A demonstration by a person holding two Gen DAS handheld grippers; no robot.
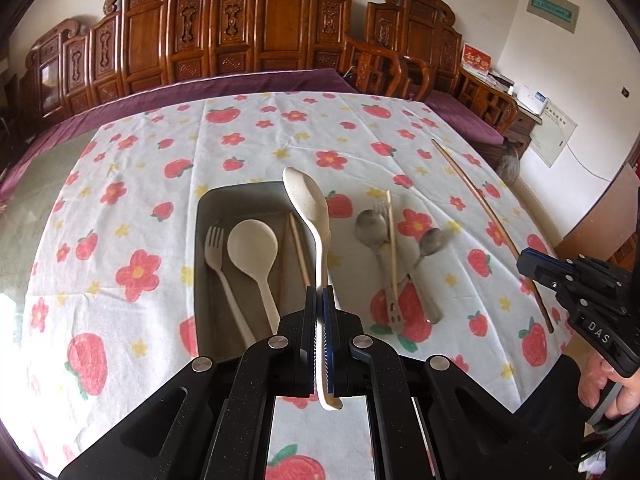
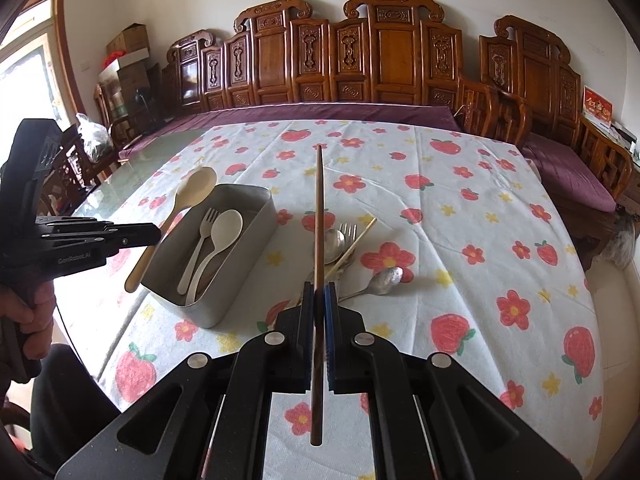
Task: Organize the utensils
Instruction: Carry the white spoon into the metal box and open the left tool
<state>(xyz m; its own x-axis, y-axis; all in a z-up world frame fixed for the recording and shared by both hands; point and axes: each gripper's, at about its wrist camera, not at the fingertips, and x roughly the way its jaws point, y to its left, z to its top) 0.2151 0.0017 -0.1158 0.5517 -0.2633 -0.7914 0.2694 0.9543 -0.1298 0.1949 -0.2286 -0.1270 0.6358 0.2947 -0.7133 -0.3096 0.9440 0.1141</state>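
Note:
My left gripper (image 1: 319, 294) is shut on the handle of a cream serving spoon (image 1: 306, 196), which hangs over the right edge of the grey tray (image 1: 240, 194). A cream fork (image 1: 216, 248), a cream spoon (image 1: 252, 248) and a light chopstick (image 1: 299, 248) lie in the tray. My right gripper (image 2: 319, 289) is shut on a long dark brown chopstick (image 2: 319, 208), held above the cloth to the right of the tray (image 2: 260, 220). Metal spoons (image 1: 370, 226), a metal fork and a pale chopstick (image 1: 392, 240) lie in a heap on the cloth between the grippers.
A strawberry-and-flower tablecloth (image 1: 140, 184) covers the table. A purple-cushioned bench and carved wooden chair backs (image 2: 380, 60) stand behind it. A person's hand (image 2: 36, 320) grips the left tool at the table's near left edge. Boxes are stacked in the far left corner.

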